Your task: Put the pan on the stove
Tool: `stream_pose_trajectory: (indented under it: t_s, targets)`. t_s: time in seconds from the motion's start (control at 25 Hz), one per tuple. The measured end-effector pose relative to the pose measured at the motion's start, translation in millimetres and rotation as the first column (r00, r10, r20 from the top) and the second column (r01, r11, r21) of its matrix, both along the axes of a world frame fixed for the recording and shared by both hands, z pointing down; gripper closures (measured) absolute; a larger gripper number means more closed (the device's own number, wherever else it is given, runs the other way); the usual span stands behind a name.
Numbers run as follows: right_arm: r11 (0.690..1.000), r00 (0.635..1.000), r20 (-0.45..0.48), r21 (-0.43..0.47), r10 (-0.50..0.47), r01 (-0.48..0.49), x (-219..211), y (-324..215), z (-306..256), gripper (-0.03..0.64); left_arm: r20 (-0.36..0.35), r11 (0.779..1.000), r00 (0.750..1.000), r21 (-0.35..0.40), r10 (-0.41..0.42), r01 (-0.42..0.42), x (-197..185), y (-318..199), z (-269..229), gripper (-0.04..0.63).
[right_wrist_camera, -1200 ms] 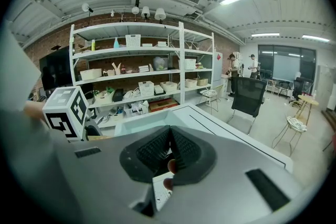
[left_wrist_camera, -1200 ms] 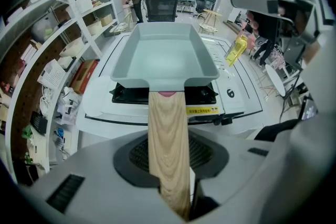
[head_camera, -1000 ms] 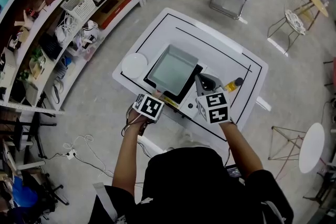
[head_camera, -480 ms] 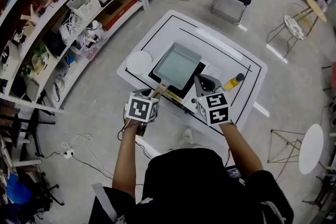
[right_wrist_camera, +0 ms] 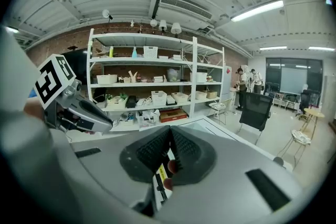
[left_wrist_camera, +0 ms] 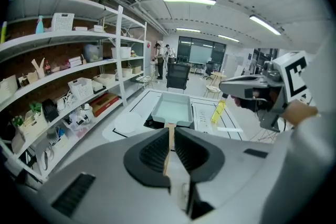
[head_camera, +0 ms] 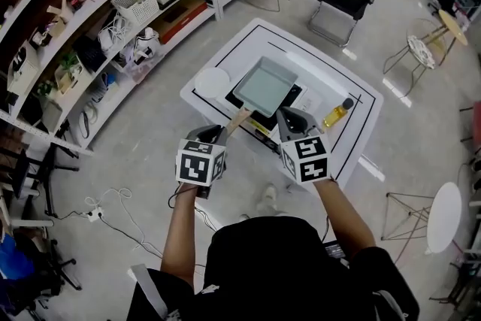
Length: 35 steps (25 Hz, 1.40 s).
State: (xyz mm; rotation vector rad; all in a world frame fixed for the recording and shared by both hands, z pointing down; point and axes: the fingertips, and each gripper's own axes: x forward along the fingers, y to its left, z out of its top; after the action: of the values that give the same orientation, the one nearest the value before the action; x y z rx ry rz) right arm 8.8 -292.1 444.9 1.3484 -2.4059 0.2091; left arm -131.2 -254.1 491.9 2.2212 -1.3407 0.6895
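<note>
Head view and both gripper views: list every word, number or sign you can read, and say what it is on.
No legible words or numbers in any view.
Left marker cube, right marker cube: black-and-white square patterns only, no letters.
Yellow label on the front of the stove: dark print, too small to read.

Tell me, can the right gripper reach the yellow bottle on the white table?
Probably yes. The right gripper hovers shut and empty beside the yellow bottle, with bare white table between them.
</note>
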Motion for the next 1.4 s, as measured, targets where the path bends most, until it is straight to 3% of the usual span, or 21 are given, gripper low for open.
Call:
stream_pose_trajectory:
  t_s: [0.32,0.6,0.76,1.0,1.4]
  targets:
    - [0.998,1.000,0.023,0.058,0.006,-0.008,-22.6,51.7,-26.1,0.615,-0.007,0.987,1.000,0.162,-0.011,0.012,-23.7,49.5,-34.4,0.584]
    - [0.993,0.996,0.074,0.104,0.048,-0.055,-33.0,91.7,-49.8,0.615,-0.037,0.945,0.999,0.328,-0.011,0.022,-36.2,88.8,-76.4,0.584]
    - [0.990,0.994,0.103,0.125,0.047,-0.060,-40.1,110.8,-63.0,0.615,-0.033,0.927,0.999,0.376,0.018,-0.005,-38.3,108.2,-86.9,0.584]
    - [0.987,0.994,0.099,0.149,0.043,-0.058,-51.1,133.8,-69.5,0.615,-0.084,0.886,0.996,0.462,-0.004,0.043,-48.4,128.6,-109.0,0.584]
    - [0.980,0.996,0.072,0.188,0.045,-0.058,-49.3,146.1,-80.6,0.615,-0.138,0.859,0.990,0.509,0.029,0.046,-37.6,141.6,-130.4,0.584]
